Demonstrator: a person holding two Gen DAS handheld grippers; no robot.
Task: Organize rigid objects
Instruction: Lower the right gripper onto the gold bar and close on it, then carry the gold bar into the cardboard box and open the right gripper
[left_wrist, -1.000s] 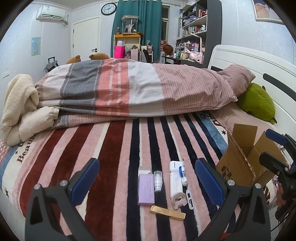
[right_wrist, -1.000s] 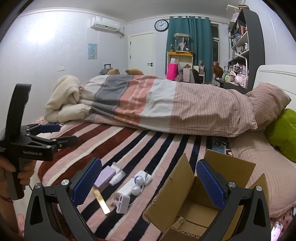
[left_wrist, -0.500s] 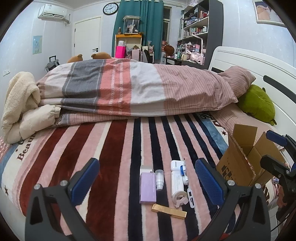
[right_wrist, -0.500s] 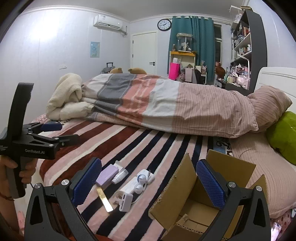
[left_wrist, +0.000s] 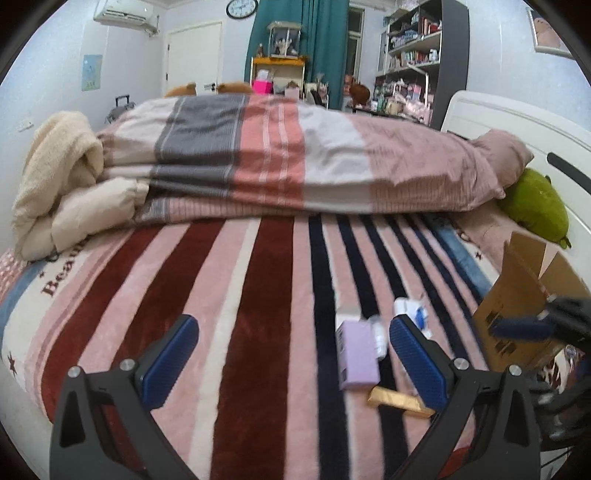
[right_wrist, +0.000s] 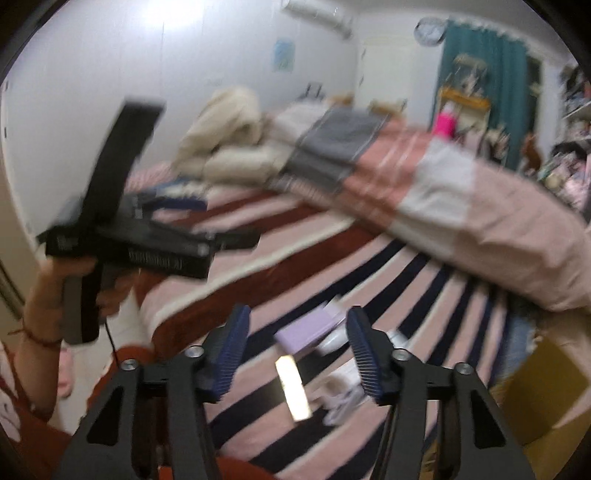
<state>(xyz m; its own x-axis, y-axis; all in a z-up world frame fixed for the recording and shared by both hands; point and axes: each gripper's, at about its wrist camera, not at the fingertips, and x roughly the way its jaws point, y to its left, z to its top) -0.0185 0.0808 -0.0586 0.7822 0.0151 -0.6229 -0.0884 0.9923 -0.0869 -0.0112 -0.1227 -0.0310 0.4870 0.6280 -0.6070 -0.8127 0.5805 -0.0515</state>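
Lilac box lies on striped blanket, gold bar just beside its near end, small white items beside its far right. Cardboard box stands open at right bed edge. Left gripper spread wide, holding nothing, above blanket. Right gripper partly open, empty, over gold bar and lilac box; right view motion-blurred.

Home bedroom — bed, duvet, bookshelves
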